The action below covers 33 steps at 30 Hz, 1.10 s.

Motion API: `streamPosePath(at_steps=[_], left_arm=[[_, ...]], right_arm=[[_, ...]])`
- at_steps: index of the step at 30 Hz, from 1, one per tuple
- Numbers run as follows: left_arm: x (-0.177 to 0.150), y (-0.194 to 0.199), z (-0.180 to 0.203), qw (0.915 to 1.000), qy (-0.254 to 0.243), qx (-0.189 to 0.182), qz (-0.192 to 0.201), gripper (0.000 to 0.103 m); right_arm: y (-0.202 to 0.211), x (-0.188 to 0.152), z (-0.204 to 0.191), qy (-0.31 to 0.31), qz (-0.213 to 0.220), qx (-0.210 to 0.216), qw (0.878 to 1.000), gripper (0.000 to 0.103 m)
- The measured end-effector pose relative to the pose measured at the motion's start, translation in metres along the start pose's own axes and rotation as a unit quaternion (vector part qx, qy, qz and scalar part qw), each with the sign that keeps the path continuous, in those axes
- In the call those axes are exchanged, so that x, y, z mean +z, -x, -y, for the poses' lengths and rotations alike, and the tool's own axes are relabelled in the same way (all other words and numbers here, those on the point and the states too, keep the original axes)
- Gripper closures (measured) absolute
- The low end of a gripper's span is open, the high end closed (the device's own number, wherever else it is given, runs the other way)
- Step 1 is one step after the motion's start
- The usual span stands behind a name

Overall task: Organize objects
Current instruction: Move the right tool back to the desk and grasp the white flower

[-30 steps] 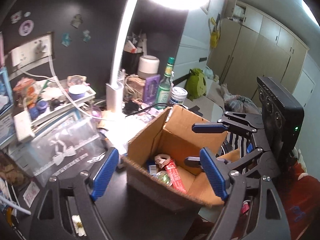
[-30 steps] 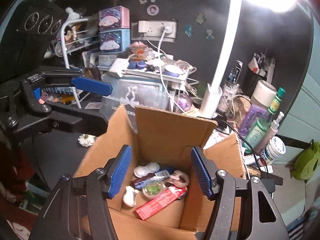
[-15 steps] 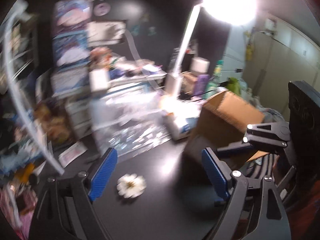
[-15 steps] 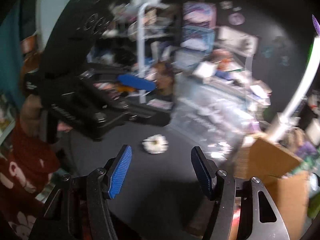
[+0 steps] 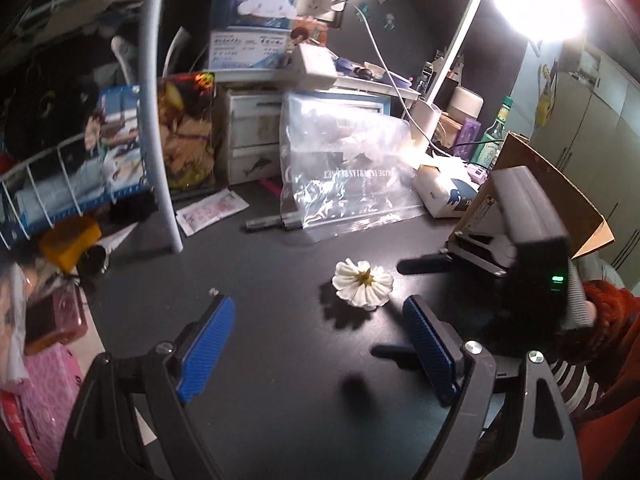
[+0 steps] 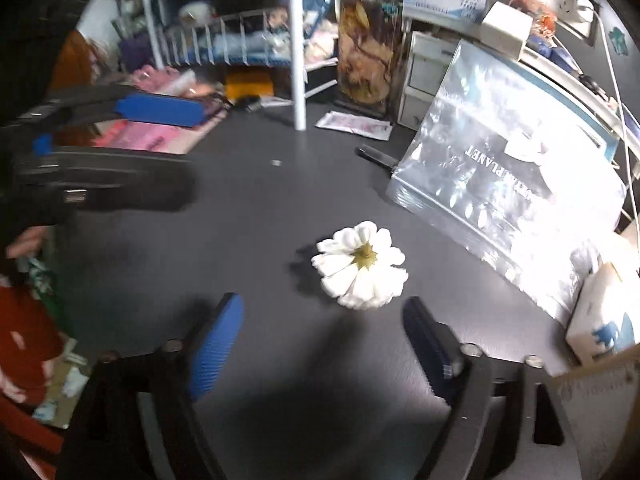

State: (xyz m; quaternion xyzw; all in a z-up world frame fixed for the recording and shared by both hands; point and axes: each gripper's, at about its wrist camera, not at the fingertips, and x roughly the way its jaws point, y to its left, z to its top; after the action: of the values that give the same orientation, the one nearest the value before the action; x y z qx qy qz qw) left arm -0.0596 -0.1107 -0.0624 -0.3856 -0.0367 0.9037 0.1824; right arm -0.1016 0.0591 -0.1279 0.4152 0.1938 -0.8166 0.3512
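A white flower (image 5: pixel 363 284) lies on the black desk (image 5: pixel 280 360); it also shows in the right wrist view (image 6: pixel 362 266). My left gripper (image 5: pixel 316 344) is open and empty, hovering just short of the flower. My right gripper (image 6: pixel 322 340) is open and empty, close behind the flower. The right gripper also shows in the left wrist view (image 5: pixel 424 266), to the right of the flower. The cardboard box (image 5: pixel 536 184) stands at the right of the desk.
A clear plastic bag (image 5: pixel 344 176) leans behind the flower. A white tissue box (image 5: pixel 444 194) sits beside the cardboard box. A white rack pole (image 5: pixel 158 120) and wire shelf (image 5: pixel 60 184) stand at left. A pen-like tool (image 5: pixel 272 223) and a sachet (image 5: pixel 212 212) lie nearby.
Both grippers swung left, away from over the cardboard box, and now face the white flower on the desk. Both stayed open.
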Motion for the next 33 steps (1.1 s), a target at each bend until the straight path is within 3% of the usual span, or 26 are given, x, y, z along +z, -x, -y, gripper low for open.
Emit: streamPosePath(at_steps=[2, 9, 10, 12, 17, 21, 28, 32, 33], left_arm=[[-0.002, -0.001, -0.004, 1.0, 0.004, -0.002, 0.0, 0.019], [-0.002, -0.003, -0.008, 0.9999, 0.011, -0.008, 0.001, 0.019], [-0.002, -0.002, -0.007, 0.9999, 0.011, -0.009, 0.002, 0.019], [-0.002, -0.002, -0.005, 0.9999, 0.01, -0.01, 0.002, 0.019], [0.0, 0.0, 0.002, 0.9998, 0.011, -0.014, -0.001, 0.019], [0.006, 0.002, 0.02, 0.9997, -0.005, -0.021, -0.008, 0.019], [0.024, 0.016, 0.07, 0.9959, -0.034, -0.083, 0.008, 0.02], [0.037, 0.024, 0.099, 0.992, -0.052, -0.114, 0.018, 0.056], [0.041, 0.027, 0.107, 0.9906, -0.06, -0.121, 0.023, 0.06]], right_arm=[[-0.012, 0.002, 0.004, 0.002, -0.001, -0.019, 1.0, 0.019], [-0.029, 0.014, 0.019, -0.017, 0.007, -0.016, 1.0, 0.022], [-0.029, 0.015, 0.02, -0.019, 0.009, -0.018, 1.0, 0.026], [-0.032, 0.016, 0.022, -0.021, 0.008, -0.025, 0.999, 0.05], [-0.027, 0.011, 0.021, -0.023, 0.003, -0.02, 1.0, 0.077], [-0.006, 0.006, 0.015, -0.021, 0.02, -0.006, 1.0, 0.077], [0.058, -0.004, -0.003, -0.007, 0.073, 0.019, 0.997, 0.077], [0.1, -0.013, -0.012, 0.006, 0.105, 0.017, 0.994, 0.077], [0.108, -0.015, -0.013, 0.007, 0.112, 0.013, 0.994, 0.077]])
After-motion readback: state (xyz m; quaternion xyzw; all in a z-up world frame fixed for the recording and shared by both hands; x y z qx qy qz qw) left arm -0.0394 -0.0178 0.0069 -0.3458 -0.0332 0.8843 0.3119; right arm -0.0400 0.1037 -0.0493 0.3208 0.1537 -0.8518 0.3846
